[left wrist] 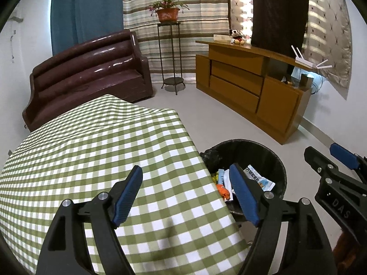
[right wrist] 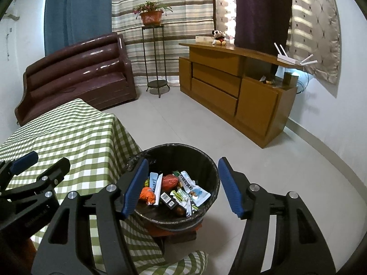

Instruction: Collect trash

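Observation:
A black bin (right wrist: 212, 169) lined with a black bag stands on the floor by the corner of the table. Wrappers and packets (right wrist: 174, 190) lie inside it, among them an orange one and a white-and-blue one. My right gripper (right wrist: 183, 160) hangs above the bin, open, with nothing between its blue pads. My left gripper (left wrist: 185, 168) is open over the table's edge, beside the bin (left wrist: 263, 146), and holds nothing. Each gripper shows in the other's view: the right gripper (left wrist: 321, 149) at the right, the left gripper (right wrist: 49, 158) at the left.
The table (left wrist: 103, 149) wears a green-and-white checked cloth. Behind it stands a brown sofa (left wrist: 91, 73). A potted plant (left wrist: 167, 11) sits on a tall metal stand, and a wooden cabinet (left wrist: 247, 87) lines the right wall. Pale tiled floor (right wrist: 263, 171) lies around the bin.

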A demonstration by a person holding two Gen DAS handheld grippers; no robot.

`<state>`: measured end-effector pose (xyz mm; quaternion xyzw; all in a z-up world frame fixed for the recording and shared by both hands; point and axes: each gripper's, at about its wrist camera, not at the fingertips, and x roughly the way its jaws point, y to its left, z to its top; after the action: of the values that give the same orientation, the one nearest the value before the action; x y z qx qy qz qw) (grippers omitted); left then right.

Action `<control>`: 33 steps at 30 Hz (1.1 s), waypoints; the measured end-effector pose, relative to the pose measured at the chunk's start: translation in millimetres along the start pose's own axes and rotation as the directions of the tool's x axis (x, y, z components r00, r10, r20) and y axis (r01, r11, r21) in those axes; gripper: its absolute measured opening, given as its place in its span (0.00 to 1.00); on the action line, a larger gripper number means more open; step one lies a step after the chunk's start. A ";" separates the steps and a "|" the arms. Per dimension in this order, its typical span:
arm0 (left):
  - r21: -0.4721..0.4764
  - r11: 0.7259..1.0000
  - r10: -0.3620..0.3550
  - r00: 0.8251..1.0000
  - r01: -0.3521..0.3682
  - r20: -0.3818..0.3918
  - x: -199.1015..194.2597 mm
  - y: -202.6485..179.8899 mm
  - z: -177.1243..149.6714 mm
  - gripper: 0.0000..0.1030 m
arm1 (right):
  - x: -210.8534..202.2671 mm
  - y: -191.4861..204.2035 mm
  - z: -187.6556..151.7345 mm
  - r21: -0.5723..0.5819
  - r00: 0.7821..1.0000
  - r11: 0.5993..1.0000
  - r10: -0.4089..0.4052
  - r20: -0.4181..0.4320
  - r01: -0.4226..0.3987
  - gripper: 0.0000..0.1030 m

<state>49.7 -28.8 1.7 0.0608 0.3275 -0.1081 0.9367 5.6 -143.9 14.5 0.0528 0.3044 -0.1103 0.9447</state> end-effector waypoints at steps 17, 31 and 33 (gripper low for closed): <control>-0.023 1.000 0.000 0.999 0.001 0.037 -26.3 10.1 -6.8 0.74 | -28.6 9.2 -4.9 -0.021 0.999 1.000 0.007 0.040 -0.006 0.61; -0.023 1.000 -0.004 0.999 0.005 0.036 -28.4 9.9 -7.0 0.74 | -29.3 10.3 -5.6 -0.021 0.999 1.000 0.007 0.040 -0.006 0.61; -0.023 1.000 -0.003 0.999 0.004 0.035 -28.1 9.6 -7.1 0.74 | -29.0 10.2 -5.5 -0.021 0.999 1.000 0.007 0.040 -0.006 0.61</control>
<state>26.4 -13.7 14.2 0.0476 0.3123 -0.1069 0.9428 -18.0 -128.1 27.4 0.0416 0.2866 -0.1049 0.9514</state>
